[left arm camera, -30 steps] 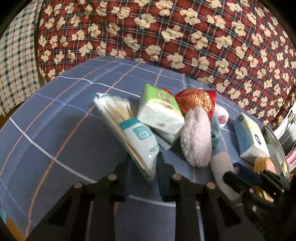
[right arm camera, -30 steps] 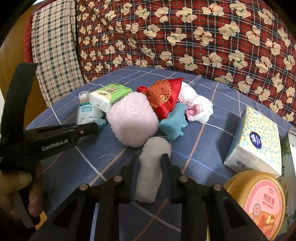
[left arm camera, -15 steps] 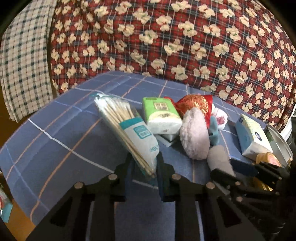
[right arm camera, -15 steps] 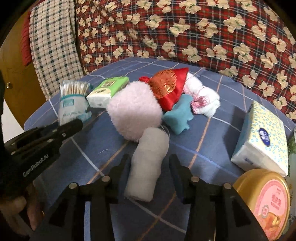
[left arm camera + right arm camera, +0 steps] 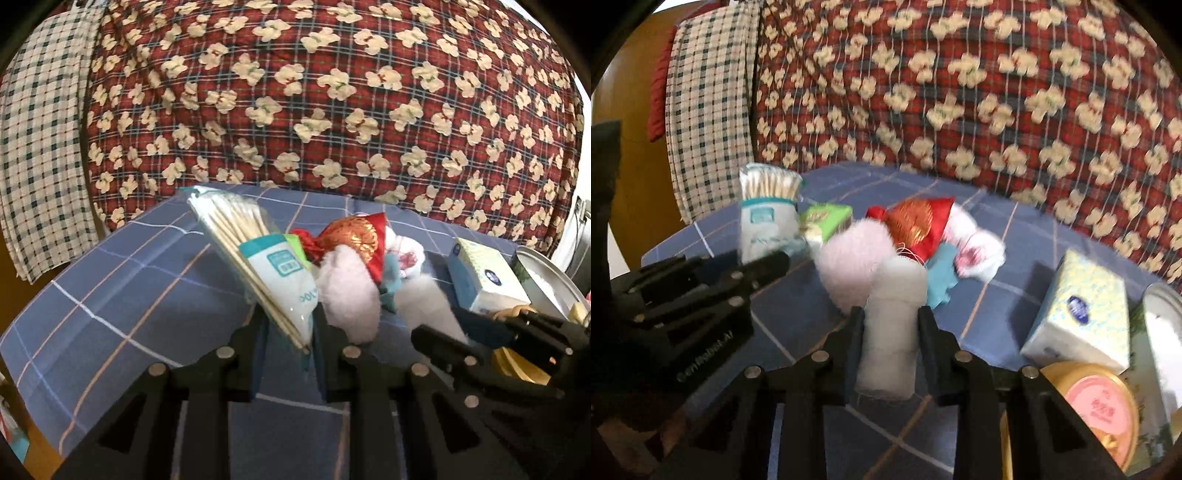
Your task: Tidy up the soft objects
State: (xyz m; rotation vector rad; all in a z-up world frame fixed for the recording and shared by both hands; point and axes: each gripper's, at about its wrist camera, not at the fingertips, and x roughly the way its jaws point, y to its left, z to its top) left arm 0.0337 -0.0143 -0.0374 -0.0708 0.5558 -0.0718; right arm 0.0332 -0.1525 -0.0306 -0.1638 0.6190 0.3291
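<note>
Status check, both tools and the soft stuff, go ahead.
Left tool shut on cotton swab pack. Right tool shut on white cloth roll. Pink puff close ahead.

Blue plaid tablecloth (image 5: 110, 288); red floral quilt (image 5: 332, 92) behind; round gold tin (image 5: 1100, 410) beside metal tin (image 5: 543, 284).

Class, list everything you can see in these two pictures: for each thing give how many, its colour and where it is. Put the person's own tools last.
cotton swab pack: 1, clear and teal, held in left tongs
gauze roll: 1, white, between right tongs' fingers
fluffy puff: 1, pale pink, middle of the pile
pouch: 1, red and gold, behind the puff
green tissue pack: 1, green, left of the pouch
teal cloth: 1, teal, right of the roll
tissue box: 1, pale yellow, right side
round tin: 1, gold and pink, lower right
tablecloth: 1, blue checked, underneath
left tongs: 1, black
right tongs: 1, black
</note>
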